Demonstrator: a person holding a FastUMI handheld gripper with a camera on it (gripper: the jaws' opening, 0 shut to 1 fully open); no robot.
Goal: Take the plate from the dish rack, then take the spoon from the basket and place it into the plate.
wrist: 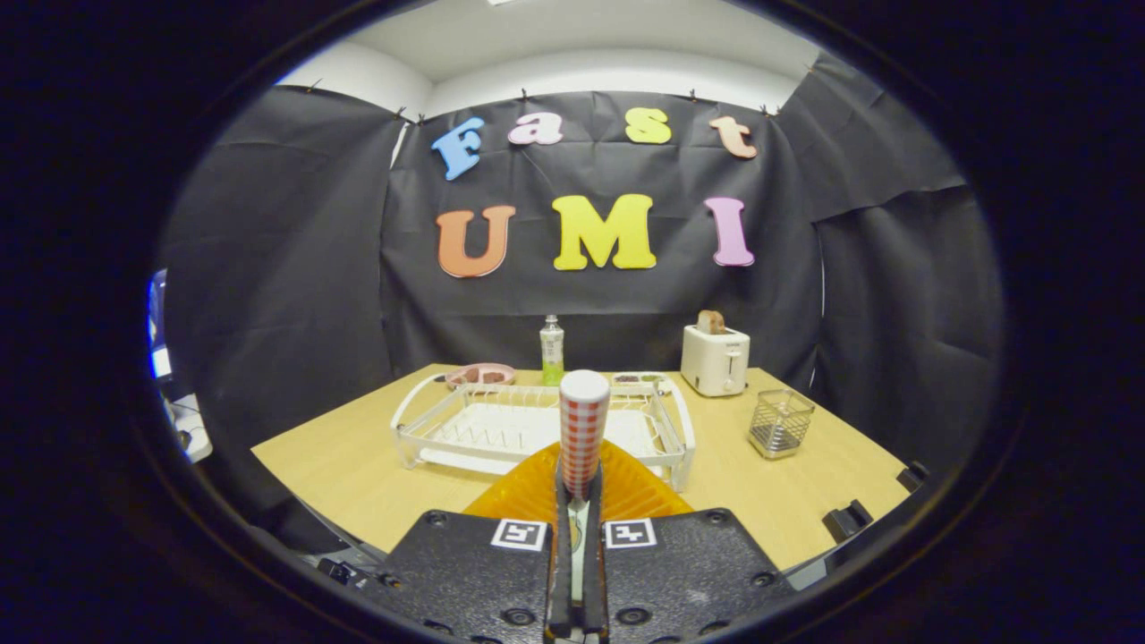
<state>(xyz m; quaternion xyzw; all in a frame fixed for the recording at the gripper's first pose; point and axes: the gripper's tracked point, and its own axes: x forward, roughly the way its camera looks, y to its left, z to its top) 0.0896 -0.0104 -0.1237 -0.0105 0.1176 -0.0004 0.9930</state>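
Two fingers of the gripper (580, 487) are clamping the red-checked, white-tipped spoon handle (582, 429) upright over the orange ribbed plastic plate (626, 490), risking it tipping off the rim on release.

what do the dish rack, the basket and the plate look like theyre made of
Dish rack: white, smooth, probably plastic or coated wire. Basket: thin metal wire mesh, silvery and see-through. Plate: translucent orange with ribs, likely plastic. The gripper is shut on the spoon, whose checked handle looks plastic.
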